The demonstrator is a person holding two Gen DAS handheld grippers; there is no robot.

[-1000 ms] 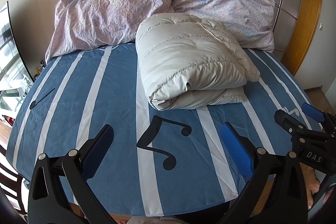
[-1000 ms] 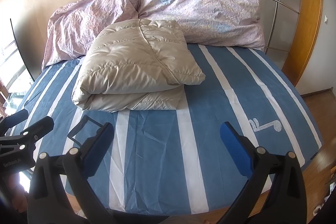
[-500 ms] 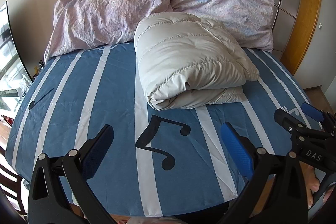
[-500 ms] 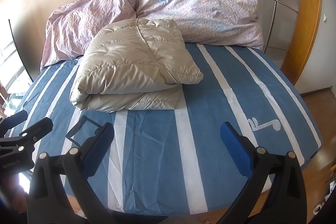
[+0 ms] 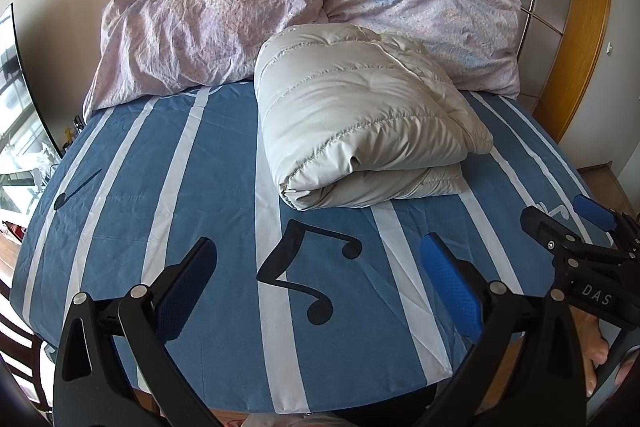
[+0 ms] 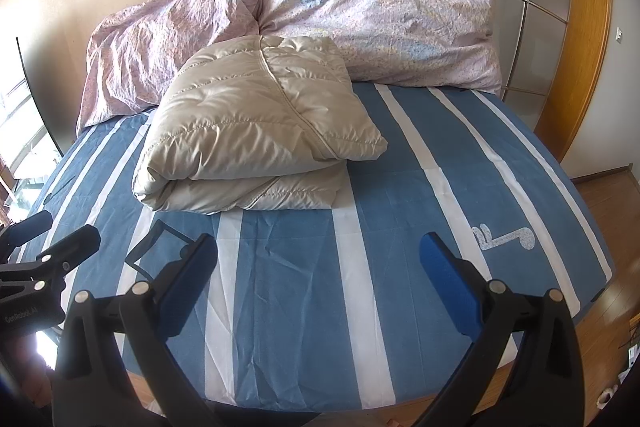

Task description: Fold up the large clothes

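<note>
A beige puffer jacket (image 5: 360, 119) lies folded into a thick bundle on the blue striped bed (image 5: 200, 187); it also shows in the right wrist view (image 6: 256, 131). My left gripper (image 5: 320, 291) is open and empty above the bed's near edge, well short of the jacket. My right gripper (image 6: 320, 291) is open and empty, also near the bed's front edge. Each gripper shows at the side of the other's view: the right gripper (image 5: 576, 227) on the right and the left gripper (image 6: 52, 243) on the left.
A crumpled pink floral duvet (image 5: 280, 11) is piled at the head of the bed against the wall. A wooden-framed wardrobe (image 6: 560, 27) stands to the right. Wood floor (image 6: 616, 195) lies right of the bed. A window is on the far left.
Both grippers stay open. The views drift slightly, so the jacket sits a little lower and closer in frame; nothing on the bed has moved.
</note>
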